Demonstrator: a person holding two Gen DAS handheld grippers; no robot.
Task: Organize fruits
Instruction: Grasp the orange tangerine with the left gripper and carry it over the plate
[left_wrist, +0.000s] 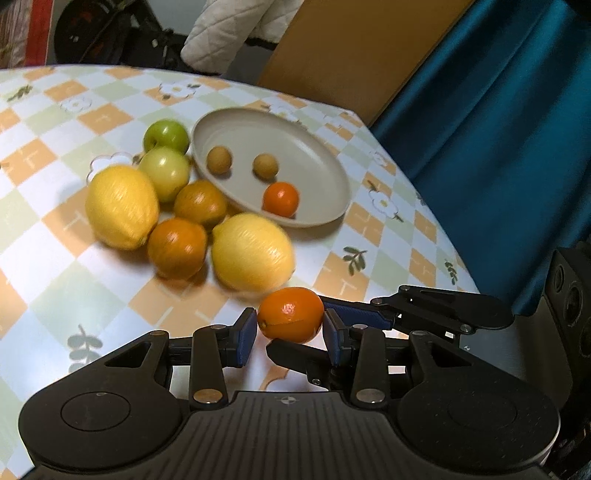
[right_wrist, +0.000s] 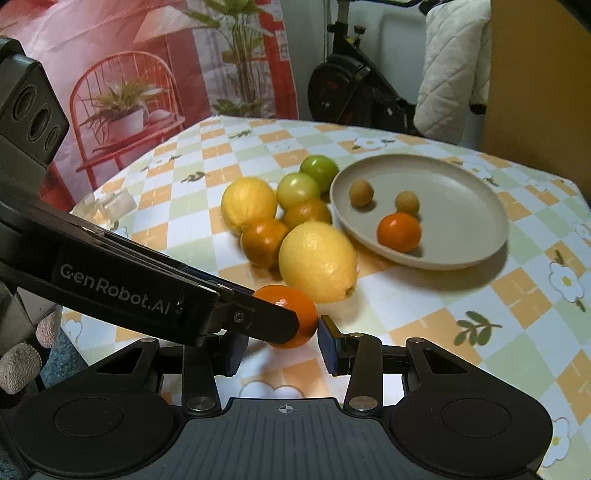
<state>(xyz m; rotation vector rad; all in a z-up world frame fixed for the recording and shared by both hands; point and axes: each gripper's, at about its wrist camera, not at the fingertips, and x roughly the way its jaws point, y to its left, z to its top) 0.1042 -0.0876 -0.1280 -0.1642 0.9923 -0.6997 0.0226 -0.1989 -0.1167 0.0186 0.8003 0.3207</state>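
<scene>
Above the tablecloth, both tongs (left_wrist: 290, 328) (right_wrist: 280, 341) (angled downward) grip one orange (left_wrist: 290, 314).

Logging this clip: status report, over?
Left gripper, right gripper: jaws shut on the same near orange. Plate ahead, not yet reached. Lemon sits in between.

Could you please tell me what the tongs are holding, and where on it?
Both tongs, left and right, pinch one small orange across its sides.
</scene>
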